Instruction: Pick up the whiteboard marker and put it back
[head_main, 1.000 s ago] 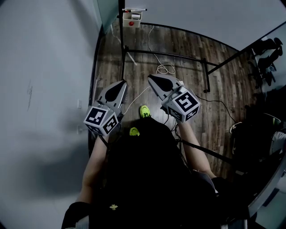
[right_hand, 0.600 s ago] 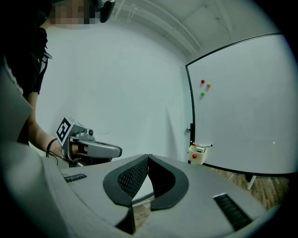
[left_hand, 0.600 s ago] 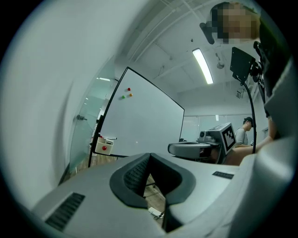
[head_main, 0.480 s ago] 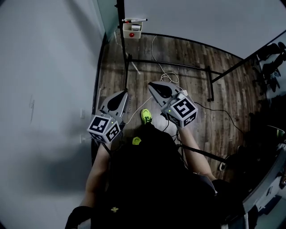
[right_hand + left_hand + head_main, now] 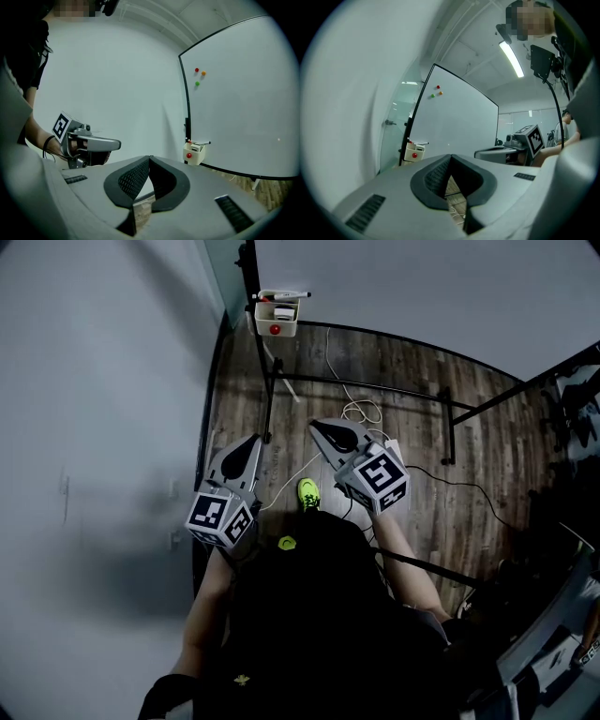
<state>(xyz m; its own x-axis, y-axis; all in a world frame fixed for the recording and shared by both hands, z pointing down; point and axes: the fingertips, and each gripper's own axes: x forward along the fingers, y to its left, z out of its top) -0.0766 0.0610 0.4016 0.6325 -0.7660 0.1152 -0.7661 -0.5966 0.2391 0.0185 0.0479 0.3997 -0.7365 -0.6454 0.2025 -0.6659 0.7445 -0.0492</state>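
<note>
Cream marker box (image 5: 277,317) nearer than before

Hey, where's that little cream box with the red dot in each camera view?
Head view: cream box at top centre, by the whiteboard corner.
Left gripper view: the box sits left of centre.
Right gripper view: the box sits right of centre.
Shared landmark: the whiteboard it hangs on.

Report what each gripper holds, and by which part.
Nothing is held: the left gripper and right gripper are both shut and empty. The whiteboard marker lies atop the cream box.
</note>
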